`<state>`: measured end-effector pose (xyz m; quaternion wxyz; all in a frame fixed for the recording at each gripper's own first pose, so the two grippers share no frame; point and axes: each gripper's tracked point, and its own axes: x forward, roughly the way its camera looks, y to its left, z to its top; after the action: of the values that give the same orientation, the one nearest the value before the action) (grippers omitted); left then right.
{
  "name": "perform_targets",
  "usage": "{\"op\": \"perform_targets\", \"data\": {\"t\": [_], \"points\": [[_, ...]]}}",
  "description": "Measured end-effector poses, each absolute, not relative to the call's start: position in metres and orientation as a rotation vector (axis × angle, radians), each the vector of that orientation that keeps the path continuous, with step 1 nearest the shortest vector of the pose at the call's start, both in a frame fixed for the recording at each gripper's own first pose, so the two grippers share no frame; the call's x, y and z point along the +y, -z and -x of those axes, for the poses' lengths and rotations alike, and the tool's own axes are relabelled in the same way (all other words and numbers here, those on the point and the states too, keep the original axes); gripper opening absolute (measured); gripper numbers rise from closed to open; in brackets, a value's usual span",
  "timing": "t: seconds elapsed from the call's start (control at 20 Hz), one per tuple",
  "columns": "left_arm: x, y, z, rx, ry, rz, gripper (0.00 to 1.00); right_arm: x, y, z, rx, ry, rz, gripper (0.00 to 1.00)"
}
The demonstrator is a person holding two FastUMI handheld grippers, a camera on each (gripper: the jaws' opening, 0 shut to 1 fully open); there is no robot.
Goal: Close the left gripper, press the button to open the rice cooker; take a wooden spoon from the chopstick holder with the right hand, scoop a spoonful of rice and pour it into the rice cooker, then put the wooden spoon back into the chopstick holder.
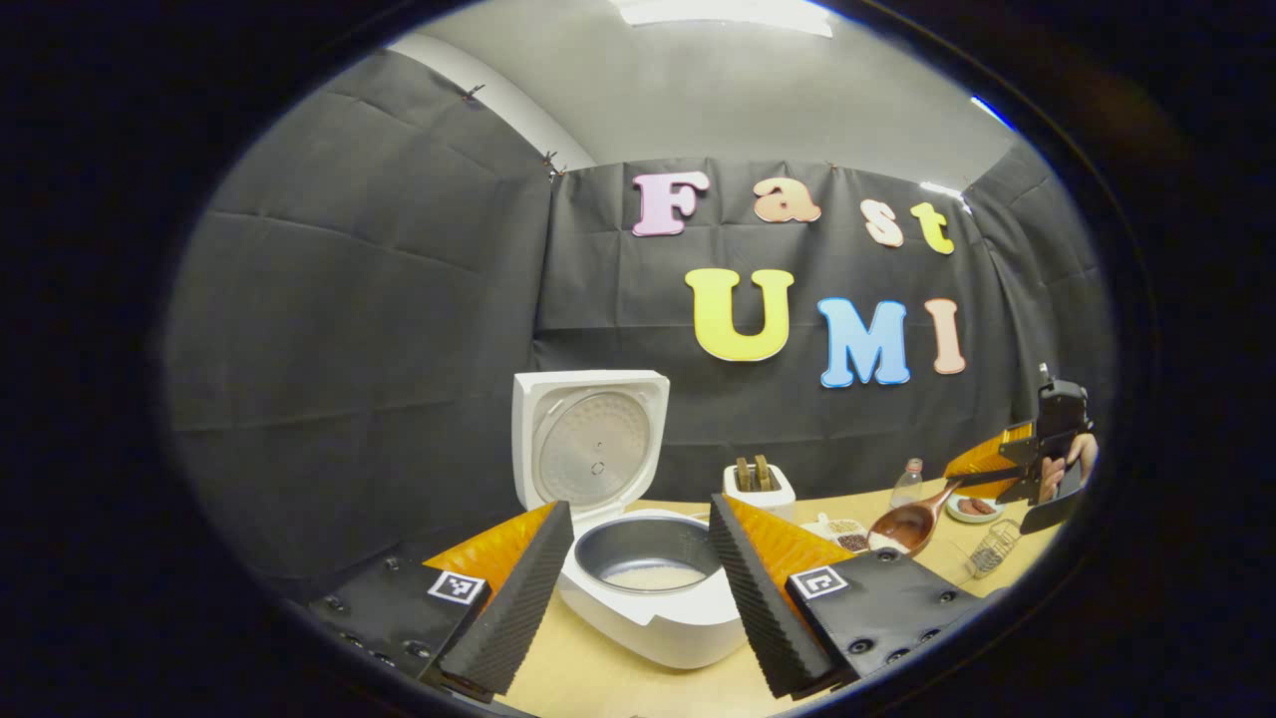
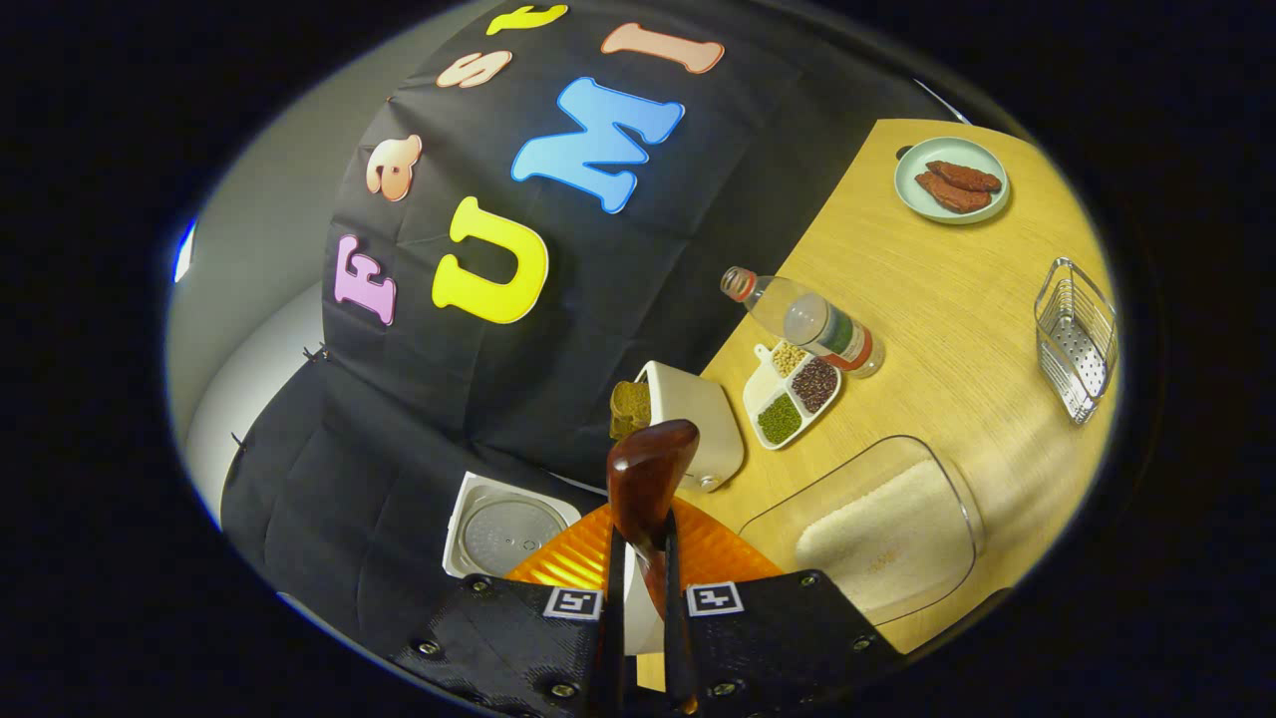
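Observation:
The white rice cooker stands open with its lid upright; a thin layer of rice lies in the pot. My left gripper is open just in front of it, a finger on each side of the pot. At the far right, my right gripper, held by a hand, is shut on the wooden spoon, whose bowl hangs over the table right of the cooker. In the right gripper view the right gripper clamps the spoon edge-on above the cooker lid. The wire chopstick holder lies far right.
A clear tub of rice sits close on the wooden table. Around it are a white box with brown slices, a divided dish of beans, a lying bottle and a plate of brown food.

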<state>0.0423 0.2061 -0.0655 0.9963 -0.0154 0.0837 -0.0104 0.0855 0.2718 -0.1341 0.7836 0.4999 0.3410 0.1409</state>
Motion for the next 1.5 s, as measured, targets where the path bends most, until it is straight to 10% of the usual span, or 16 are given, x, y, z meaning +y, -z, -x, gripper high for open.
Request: {"op": "perform_targets", "data": {"t": [1.5], "points": [[0.332, 0.110, 0.027, 0.274, -0.277, 0.029, 0.95, 0.537, 0.150, -0.125, 0.791, -0.650, -0.805, 0.16]]}}
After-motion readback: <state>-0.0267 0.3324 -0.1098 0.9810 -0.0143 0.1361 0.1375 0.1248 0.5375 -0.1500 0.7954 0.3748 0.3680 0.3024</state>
